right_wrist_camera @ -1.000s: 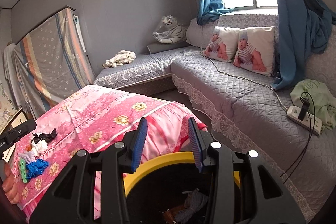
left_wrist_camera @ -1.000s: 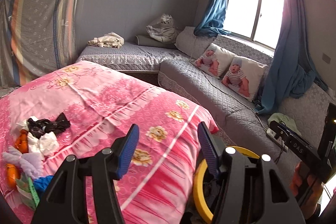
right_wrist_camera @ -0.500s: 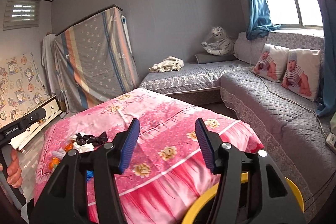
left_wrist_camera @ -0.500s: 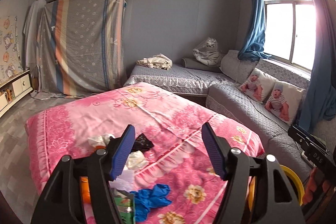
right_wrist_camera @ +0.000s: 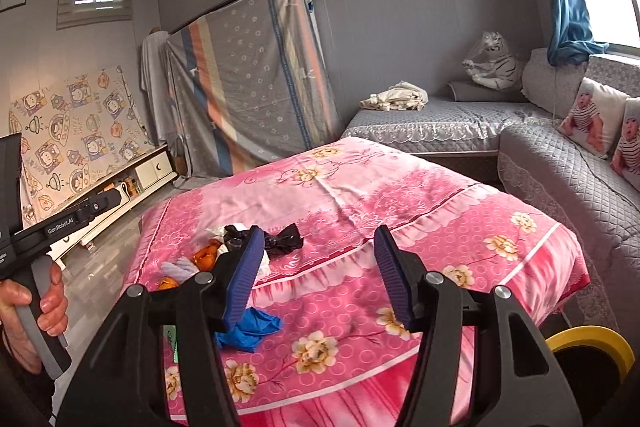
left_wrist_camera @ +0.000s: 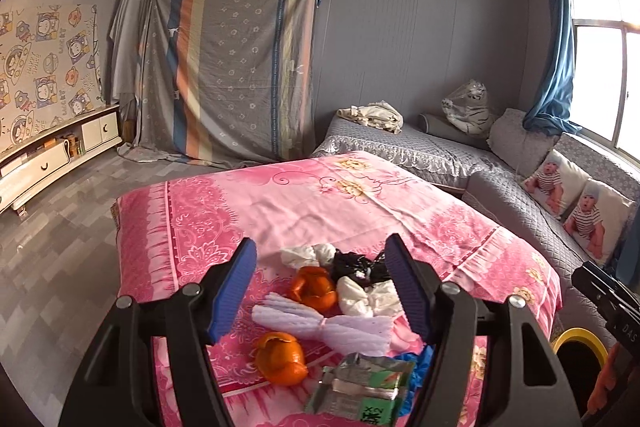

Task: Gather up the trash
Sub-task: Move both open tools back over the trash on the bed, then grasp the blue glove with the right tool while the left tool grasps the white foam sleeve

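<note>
We hold the left gripper (left_wrist_camera: 322, 287) with its blue pads well apart and nothing pressed between them; the pads touch no object. The right gripper (right_wrist_camera: 318, 273) also stands with its pads apart and bare, over plain pink cloth.

Between and just beyond the left gripper's fingers lies the trash on the pink bedspread (left_wrist_camera: 304, 195): an orange peel (left_wrist_camera: 314, 287) midway between the pads, a black plastic scrap (left_wrist_camera: 356, 265) beyond it toward the right pad, crumpled white tissue (left_wrist_camera: 306, 253) at the far end, and more white tissue (left_wrist_camera: 368, 297) close against the right pad. Nearer to us than the fingertips we see a white foam net (left_wrist_camera: 324, 325), a second orange peel (left_wrist_camera: 280, 359) and a green foil wrapper (left_wrist_camera: 360, 391), with a blue glove (left_wrist_camera: 416, 367) just behind the right finger.

From the right gripper the same heap sits off to the left of its fingers, partly hidden behind the left pad; the black scrap (right_wrist_camera: 280, 237) and the blue glove (right_wrist_camera: 250, 327) show on either side of it.

Only the right wrist view shows our left hand (right_wrist_camera: 32, 307) wrapped around the other gripper's handle. The yellow-rimmed bin (right_wrist_camera: 592, 347) appears at the lower right in both views, outside the right finger, much fuller in the right wrist view
</note>
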Motion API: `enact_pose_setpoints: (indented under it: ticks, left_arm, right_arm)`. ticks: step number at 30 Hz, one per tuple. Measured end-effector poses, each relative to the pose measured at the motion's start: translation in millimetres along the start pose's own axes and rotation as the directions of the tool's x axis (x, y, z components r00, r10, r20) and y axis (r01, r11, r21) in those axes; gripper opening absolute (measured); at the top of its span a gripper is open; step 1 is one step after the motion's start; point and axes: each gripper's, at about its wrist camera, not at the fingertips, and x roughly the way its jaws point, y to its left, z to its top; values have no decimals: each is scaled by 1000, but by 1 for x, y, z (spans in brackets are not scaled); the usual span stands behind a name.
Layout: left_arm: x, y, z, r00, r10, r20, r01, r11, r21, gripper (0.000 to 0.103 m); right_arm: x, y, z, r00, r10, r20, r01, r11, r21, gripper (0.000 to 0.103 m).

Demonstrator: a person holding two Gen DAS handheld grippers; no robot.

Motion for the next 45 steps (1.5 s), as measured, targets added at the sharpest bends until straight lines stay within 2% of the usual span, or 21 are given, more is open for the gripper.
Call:
enact_pose_setpoints:
  ticks: [5, 10, 27, 31, 39, 45]
  left_arm:
    - [11, 20, -7, 999, 29, -23, -29, 999, -20, 64]
    - [29, 33, -18, 998, 28, -63, -31, 999, -44, 64]
    - [93, 49, -52, 974, 24, -226, -39, 997, -62, 64]
    - [103, 53, -58, 966, 14, -257, -34, 997, -72, 64]
    - [121, 50, -65, 946, -46, -320, 20, 996, -84, 64]
    - [134, 45, -67, 932, -78, -354, 51, 995, -85, 64]
  right_arm:
    - [20, 20, -9, 997, 42, -62, -44, 999, -24, 54]
    - [41, 34, -21, 989, 72, -126, -77, 996, -35, 54]
    - [105, 53, -65, 938, 135, -318, -149, 989, -19, 54]
    - [113, 55, -70, 926, 152, -347, -164, 986, -7, 54]
    - [125, 61, -79, 902, 172, -396, -186, 982, 3, 55]
    - [133, 61, -83, 891, 173, -419, -186, 983, 11, 56]
